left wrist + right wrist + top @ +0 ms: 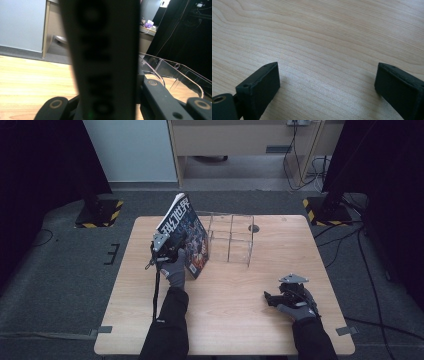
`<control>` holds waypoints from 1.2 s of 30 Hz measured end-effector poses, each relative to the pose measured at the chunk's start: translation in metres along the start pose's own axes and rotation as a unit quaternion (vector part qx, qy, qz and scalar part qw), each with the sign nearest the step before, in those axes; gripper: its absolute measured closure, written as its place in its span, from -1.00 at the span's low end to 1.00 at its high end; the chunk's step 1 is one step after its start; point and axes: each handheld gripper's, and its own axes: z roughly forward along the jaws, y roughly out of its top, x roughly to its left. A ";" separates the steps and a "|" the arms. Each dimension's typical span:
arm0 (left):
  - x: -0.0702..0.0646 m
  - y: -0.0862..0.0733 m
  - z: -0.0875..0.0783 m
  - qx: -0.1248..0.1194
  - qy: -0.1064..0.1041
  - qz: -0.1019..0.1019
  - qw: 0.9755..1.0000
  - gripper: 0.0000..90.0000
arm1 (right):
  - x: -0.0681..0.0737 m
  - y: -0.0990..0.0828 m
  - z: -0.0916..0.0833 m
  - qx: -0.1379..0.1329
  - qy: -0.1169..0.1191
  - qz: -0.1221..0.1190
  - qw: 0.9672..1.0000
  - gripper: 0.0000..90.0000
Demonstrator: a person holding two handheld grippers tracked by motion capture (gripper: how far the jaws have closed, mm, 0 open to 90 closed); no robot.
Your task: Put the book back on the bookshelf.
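1. Standing tilted on its lower edge, a book [184,234] with a dark illustrated cover and a white spine rests on the left half of the tabletop [235,320], its top leaning toward the far left corner.
2. Its lower corner touches the wood near the middle of the tabletop, just left of a clear acrylic divider rack [231,239].
3. The left gripper [167,254] pinches the book at its near edge; in the left gripper view the book's blurred dark edge [105,57] rises straight up between the two jaws, which sit close against it on either side.
4. A grey-gloved left hand [175,272] and black sleeve come up from the near edge to that gripper.
5. The rack stands toward the far edge, right of the book; in the left gripper view its curved transparent walls [175,72] show just beyond the jaws.
6. The right gripper [272,298] rests low near the near right corner, well apart from the book, with its jaws spread wide over bare wood [324,50] and nothing between them.
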 end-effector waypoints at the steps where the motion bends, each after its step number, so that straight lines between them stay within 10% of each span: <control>1: 0.000 0.000 -0.001 -0.001 0.000 -0.001 1.000 0.70 | 0.000 0.000 0.000 0.000 0.001 0.000 1.000 -0.86; 17: 0.004 0.003 -0.031 -0.011 0.005 0.025 1.000 0.03 | 0.000 0.000 0.000 0.000 0.001 0.001 1.000 -0.87; 36: 0.013 0.039 -0.088 0.090 -0.016 0.100 0.991 -0.48 | 0.001 -0.001 -0.001 0.002 -0.006 0.009 1.000 -0.89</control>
